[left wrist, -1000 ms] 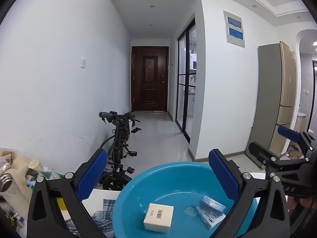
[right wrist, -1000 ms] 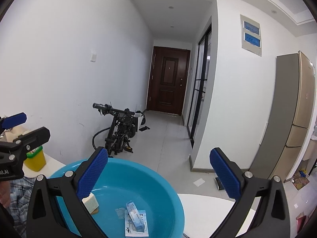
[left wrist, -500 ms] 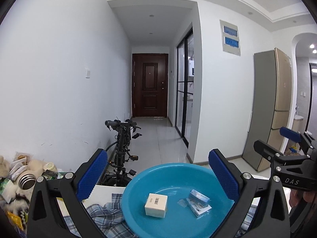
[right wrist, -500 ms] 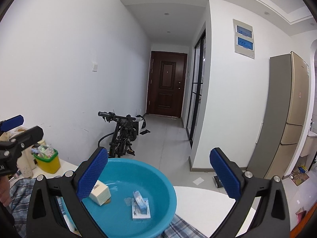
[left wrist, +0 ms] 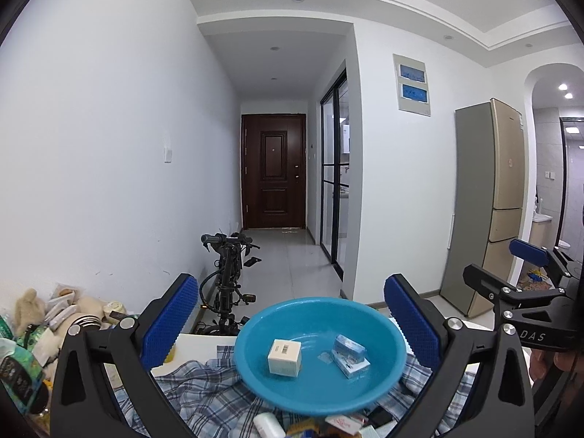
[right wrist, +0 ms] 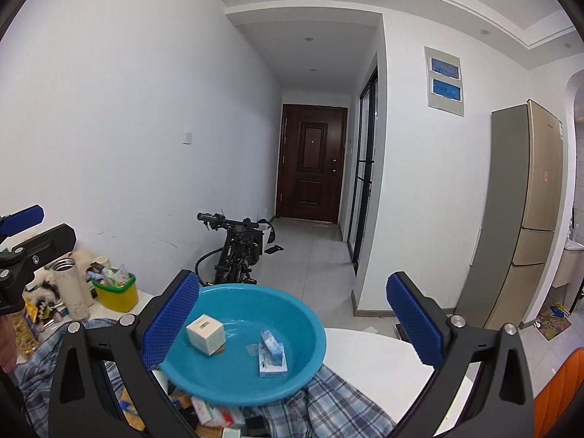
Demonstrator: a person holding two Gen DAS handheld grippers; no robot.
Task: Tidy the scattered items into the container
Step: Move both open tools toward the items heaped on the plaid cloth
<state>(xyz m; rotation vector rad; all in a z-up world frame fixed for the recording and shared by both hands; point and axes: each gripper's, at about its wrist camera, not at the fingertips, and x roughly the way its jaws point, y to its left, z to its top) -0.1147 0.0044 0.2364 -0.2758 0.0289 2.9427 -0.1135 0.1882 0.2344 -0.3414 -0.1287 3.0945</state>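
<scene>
A blue plastic basin (left wrist: 379, 387) (right wrist: 306, 332) sits on a plaid cloth (left wrist: 204, 398) (right wrist: 339, 408) on a white table. Inside it lie a white box with a barcode (left wrist: 284, 357) (right wrist: 205, 333) and a small blue-and-white box (left wrist: 349, 354) (right wrist: 272, 354). My left gripper (left wrist: 292, 323) hangs open in front of the basin, nothing between its blue pads (left wrist: 168, 319). My right gripper (right wrist: 292, 319) is open too, pulled back from the basin. Several small packets (left wrist: 339, 421) (right wrist: 208, 412) lie on the cloth at the basin's near edge.
Clutter crowds the table's left end: a steel flask (right wrist: 71, 288), a yellow tub (right wrist: 116, 292), plush toys and packets (left wrist: 54, 314). A folded bike (left wrist: 228, 281) stands against the wall beyond. A fridge (left wrist: 489, 200) stands right. An orange chair edge (right wrist: 562, 387) shows at the lower right.
Both grippers have drawn back and risen from the basin, which now looks smaller and farther. The plaid cloth and loose packets in front of it have come into view.
</scene>
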